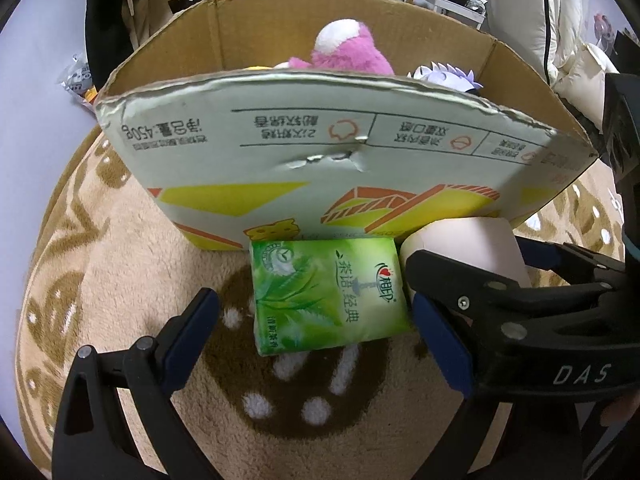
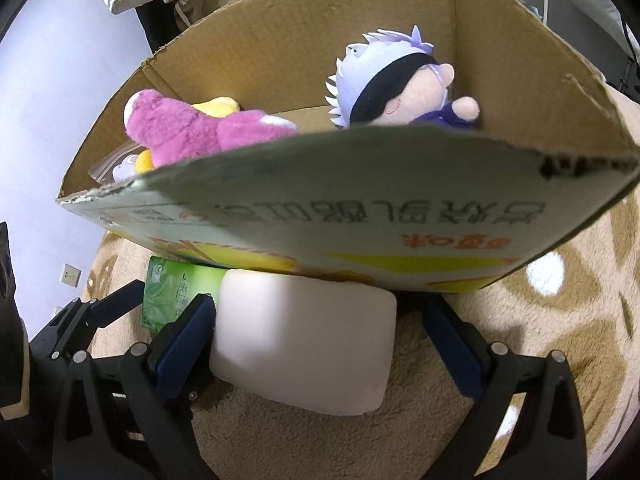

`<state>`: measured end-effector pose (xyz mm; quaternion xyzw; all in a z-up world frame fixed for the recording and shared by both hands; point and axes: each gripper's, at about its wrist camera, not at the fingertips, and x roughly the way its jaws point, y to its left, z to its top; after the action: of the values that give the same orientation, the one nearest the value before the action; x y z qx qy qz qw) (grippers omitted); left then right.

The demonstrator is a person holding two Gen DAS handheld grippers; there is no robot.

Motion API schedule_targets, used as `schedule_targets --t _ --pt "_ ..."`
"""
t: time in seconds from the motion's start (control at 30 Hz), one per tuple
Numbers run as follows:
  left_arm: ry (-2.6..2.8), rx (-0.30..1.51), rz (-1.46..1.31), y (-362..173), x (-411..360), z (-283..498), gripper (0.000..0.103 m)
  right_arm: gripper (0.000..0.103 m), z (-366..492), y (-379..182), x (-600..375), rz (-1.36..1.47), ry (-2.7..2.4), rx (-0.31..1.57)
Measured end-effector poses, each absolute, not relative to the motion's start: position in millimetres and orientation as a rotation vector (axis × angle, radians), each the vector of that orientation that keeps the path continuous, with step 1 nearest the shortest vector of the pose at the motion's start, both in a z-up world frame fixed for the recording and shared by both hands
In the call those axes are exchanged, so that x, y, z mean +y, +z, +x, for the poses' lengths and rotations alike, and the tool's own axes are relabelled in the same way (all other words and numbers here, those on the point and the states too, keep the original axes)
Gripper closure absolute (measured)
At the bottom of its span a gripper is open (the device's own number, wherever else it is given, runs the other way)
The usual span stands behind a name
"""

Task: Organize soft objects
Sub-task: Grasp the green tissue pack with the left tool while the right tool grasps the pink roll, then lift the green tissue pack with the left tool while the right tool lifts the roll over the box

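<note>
Green tissue pack (image 1: pixel 326 294) and white soft block (image 2: pixel 304 340) lie on the rug against the cardboard box (image 1: pixel 280 152) front wall: light, squashy, grip mid-sides; left gripper (image 1: pixel 316 340) and right gripper (image 2: pixel 318 344) both wide, straddling, holding nothing.

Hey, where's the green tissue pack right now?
The green tissue pack lies on the rug against the cardboard box front, between the open left gripper fingers, beside the white block.
</note>
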<state>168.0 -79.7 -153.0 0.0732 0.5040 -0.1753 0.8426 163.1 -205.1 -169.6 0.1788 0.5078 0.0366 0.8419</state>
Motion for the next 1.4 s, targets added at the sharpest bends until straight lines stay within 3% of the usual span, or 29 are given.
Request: schedule_targets --t 0.23,0.47,0.5,0.73,1.2,1.4 --pt "-0.367 1.074 0.151 -156.1 -82.6 168.6 0.007 0.0 158.5 -166.2 -209.3 0.37 0.069 1.079" --pt "-0.363 1.095 0.137 -161.1 -76.7 174.3 0.007 0.017 155.9 -163.4 -211.4 0.382 0.097 1.082" --pt "-0.365 1.096 0.135 -161.2 -76.2 174.8 0.009 0.022 156.4 -163.4 -210.3 0.388 0.105 1.084" --pt "-0.396 1.115 0.126 -165.9 -79.4 173.5 0.027 0.029 157.1 -162.3 -205.2 0.398 0.108 1.081" --pt "-0.338 1.044 0.128 -146.8 -74.1 154.6 0.029 0.046 140.3 -145.0 -212.1 0.408 0.052 1.046" --pt "-0.322 0.981 0.14 -128.0 -68.6 134.6 0.029 0.048 122.5 -126.2 -220.3 0.421 0.038 0.993"
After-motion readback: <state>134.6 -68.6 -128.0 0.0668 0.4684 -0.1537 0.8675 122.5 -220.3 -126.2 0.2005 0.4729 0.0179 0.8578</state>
